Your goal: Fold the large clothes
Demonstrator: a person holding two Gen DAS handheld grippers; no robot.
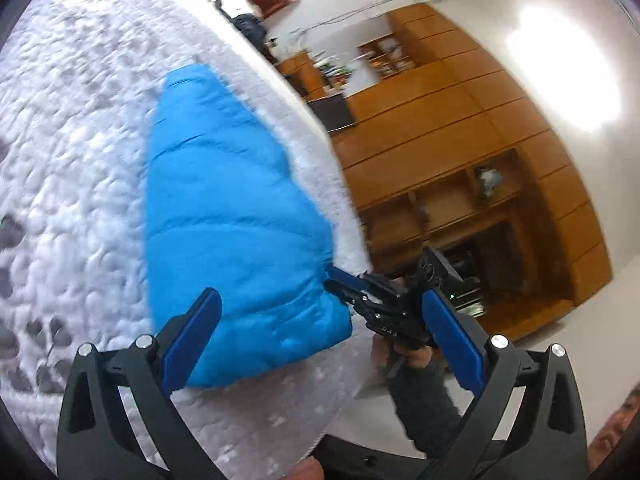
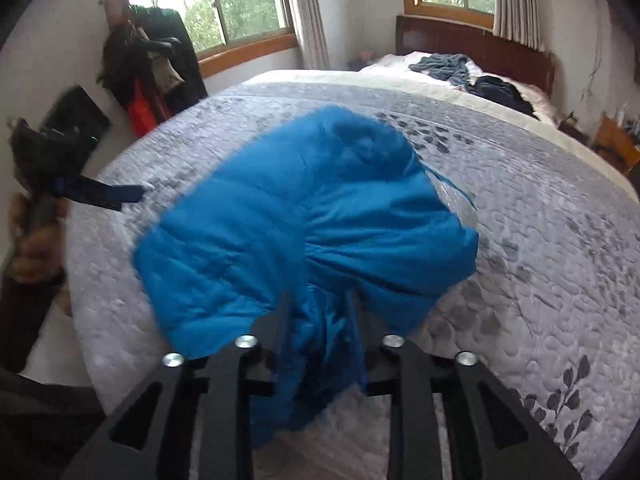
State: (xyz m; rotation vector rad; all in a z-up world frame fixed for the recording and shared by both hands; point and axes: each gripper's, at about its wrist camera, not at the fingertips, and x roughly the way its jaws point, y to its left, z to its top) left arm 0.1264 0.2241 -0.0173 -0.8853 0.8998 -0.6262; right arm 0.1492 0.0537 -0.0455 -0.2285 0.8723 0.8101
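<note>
Right claw: nearest item in the right wrist view, black frame with silver bolts, fingers clenched on a bunched fold of the blue puffer jacket. The pinched cloth hangs down between the fingers toward the camera.

Left claw: released, blue-padded fingers spread wide, gripping nothing. One finger overlaps the jacket's near edge in the left wrist view; whether it touches is not clear. In the right wrist view the same claw sits off the jacket's left side, over the bed, held by a hand.

Blue puffer jacket: quilted, lying on the bed near its edge, gathered at the right claw's grip and spreading out flat beyond it. The right claw is seen from the left wrist view biting the jacket's edge, a hand in a dark sleeve behind it.

Bed: pale quilted cover with grey leaf print, carrying the jacket.

Farther: dark clothes heaped near the wooden headboard; two windows with curtains; hanging garments by the left wall.

Opposite side: wooden wardrobe with open shelves, past the bed's edge.
</note>
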